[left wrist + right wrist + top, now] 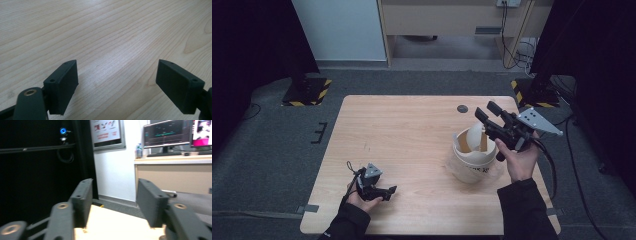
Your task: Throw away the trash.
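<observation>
A white bucket-like container [472, 162] stands on the right part of the wooden table [412, 135], with a pale rounded piece and wooden sticks [482, 140] poking out of its top. My right gripper [486, 111] is held in the air just above and right of the container, tilted up toward the far side, open and empty; in its own view the right gripper [113, 202] has nothing between its fingers. My left gripper [393, 189] rests low at the table's near left, open, and the left gripper [116, 85] faces bare wood.
A small dark round disc [462, 108] lies near the table's far right edge. Black stands with yellow-striped bases [307, 92] sit on the floor beyond the far corners. A desk with monitors [167, 132] stands against the wall ahead.
</observation>
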